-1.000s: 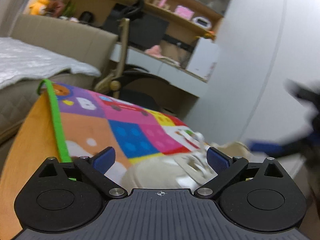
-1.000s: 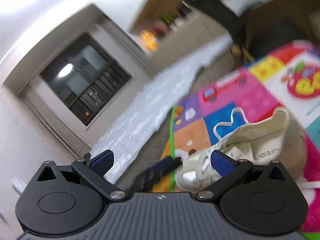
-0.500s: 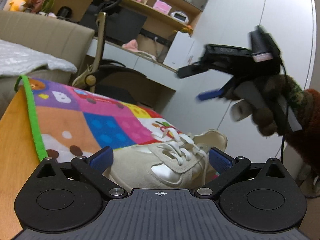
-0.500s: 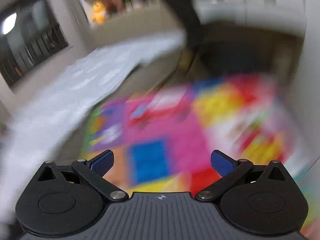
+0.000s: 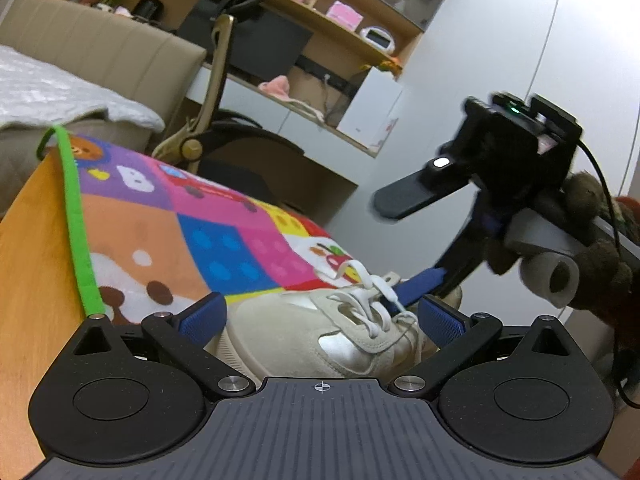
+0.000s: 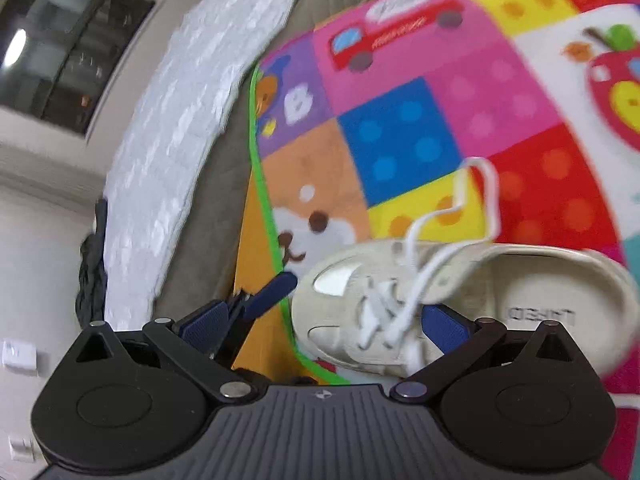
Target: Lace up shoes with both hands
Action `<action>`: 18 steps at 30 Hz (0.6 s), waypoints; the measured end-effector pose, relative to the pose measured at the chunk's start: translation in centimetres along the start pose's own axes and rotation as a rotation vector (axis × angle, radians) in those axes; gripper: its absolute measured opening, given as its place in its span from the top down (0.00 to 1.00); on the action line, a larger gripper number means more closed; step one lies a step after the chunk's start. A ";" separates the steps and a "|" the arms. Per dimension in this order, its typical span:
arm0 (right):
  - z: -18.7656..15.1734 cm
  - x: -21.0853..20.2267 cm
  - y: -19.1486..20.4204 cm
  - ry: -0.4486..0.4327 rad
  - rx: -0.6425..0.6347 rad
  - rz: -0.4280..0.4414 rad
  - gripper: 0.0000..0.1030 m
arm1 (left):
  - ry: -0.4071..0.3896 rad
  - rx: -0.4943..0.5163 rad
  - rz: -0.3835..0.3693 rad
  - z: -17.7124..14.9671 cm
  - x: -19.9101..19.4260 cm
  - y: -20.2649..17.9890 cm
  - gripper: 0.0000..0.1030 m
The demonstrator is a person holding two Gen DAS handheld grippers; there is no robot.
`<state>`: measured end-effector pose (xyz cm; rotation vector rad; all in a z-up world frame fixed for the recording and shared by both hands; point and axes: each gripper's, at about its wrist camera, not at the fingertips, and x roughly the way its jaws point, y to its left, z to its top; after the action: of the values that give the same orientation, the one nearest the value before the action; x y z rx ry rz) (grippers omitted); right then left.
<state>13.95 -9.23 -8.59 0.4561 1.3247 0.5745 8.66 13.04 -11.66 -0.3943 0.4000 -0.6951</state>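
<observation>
- One shoe (image 5: 320, 332), a beige sneaker with silver panels, lies on the colourful play mat (image 5: 224, 236), near the mat's green-edged side; in the right wrist view it (image 6: 400, 304) shows from above, its opening to the right.
- One white lace (image 5: 368, 292) is threaded through the eyelets; a loose loop of it (image 6: 476, 200) stands up over the red and yellow squares of the mat.
- Two grippers are in view. The left gripper (image 5: 320, 316) sits low just in front of the shoe's toe, its two blue fingers spread wide to either side of the shoe and holding nothing.
- The right gripper (image 6: 324, 326) is also spread wide and holds nothing; it hovers over the laced part of the shoe. In the left wrist view one of its blue fingertips (image 5: 420, 284) reaches down to the lace knot area; whether it touches the lace I cannot tell.
- One gloved hand (image 5: 592, 248) in brown fuzzy fabric holds the right gripper's handle.
- Half a second ago the right gripper was raised high above the shoe; it has come down to the laces.
- The right wrist view, then a smear, now shows the shoe, only slightly blurred.
- The left gripper has kept its place, its fingers as far apart as before.
- Beyond the mat: one bed (image 5: 52, 92) with a grey cover, and wall shelves (image 5: 340, 28).
</observation>
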 end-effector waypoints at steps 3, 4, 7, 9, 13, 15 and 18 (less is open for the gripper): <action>0.7 -1.0 1.6 -0.021 -0.024 0.104 0.00 | -0.002 -0.009 -0.002 0.0 0.0 0.2 0.00; 0.8 -2.6 1.5 -0.087 -0.006 0.230 0.00 | -0.005 -0.009 -0.006 0.0 0.0 0.2 0.00; 1.0 -7.0 1.2 -0.292 -0.024 0.335 0.00 | -0.003 -0.013 -0.006 0.0 0.0 0.2 0.00; 0.6 -7.6 1.3 -0.271 -0.055 0.224 0.00 | -0.004 -0.016 -0.007 0.0 0.0 0.2 0.00; -0.5 -4.7 -1.4 -0.059 0.125 0.183 0.00 | -0.003 -0.022 -0.001 0.0 0.1 0.3 0.00; -0.7 -3.6 -2.4 -0.036 0.160 0.151 0.00 | 0.001 -0.030 0.007 0.0 0.1 0.4 0.00; -0.6 -2.5 -3.1 -0.031 0.192 0.136 0.00 | 0.069 -0.137 0.048 0.2 1.1 1.7 0.00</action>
<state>13.40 -13.22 -8.75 0.7144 1.3318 0.5519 10.40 13.53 -12.57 -0.4894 0.5229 -0.6379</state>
